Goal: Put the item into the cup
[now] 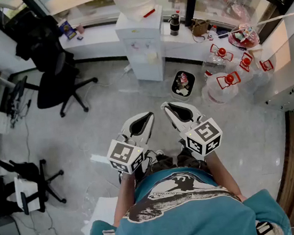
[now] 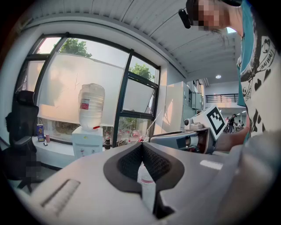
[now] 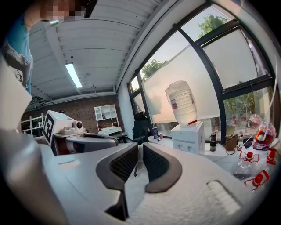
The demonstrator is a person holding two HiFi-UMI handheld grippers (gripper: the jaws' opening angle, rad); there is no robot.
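No cup and no item for it show in any view. A person stands on a grey floor and holds both grippers out in front at waist height. In the head view my left gripper [image 1: 148,116] points forward with its jaws together and nothing in them. My right gripper [image 1: 166,106] is just beside it, also closed and empty. The left gripper view shows the dark pads [image 2: 129,162] meeting at their tips. In the right gripper view the pads [image 3: 125,162] stand with only a thin slit between them.
A white water dispenser [image 1: 142,50] with a bottle on top stands straight ahead against the window counter. A black bin [image 1: 183,84] and several clear jugs with red caps [image 1: 223,85] lie to its right. Black office chairs [image 1: 56,80] stand to the left.
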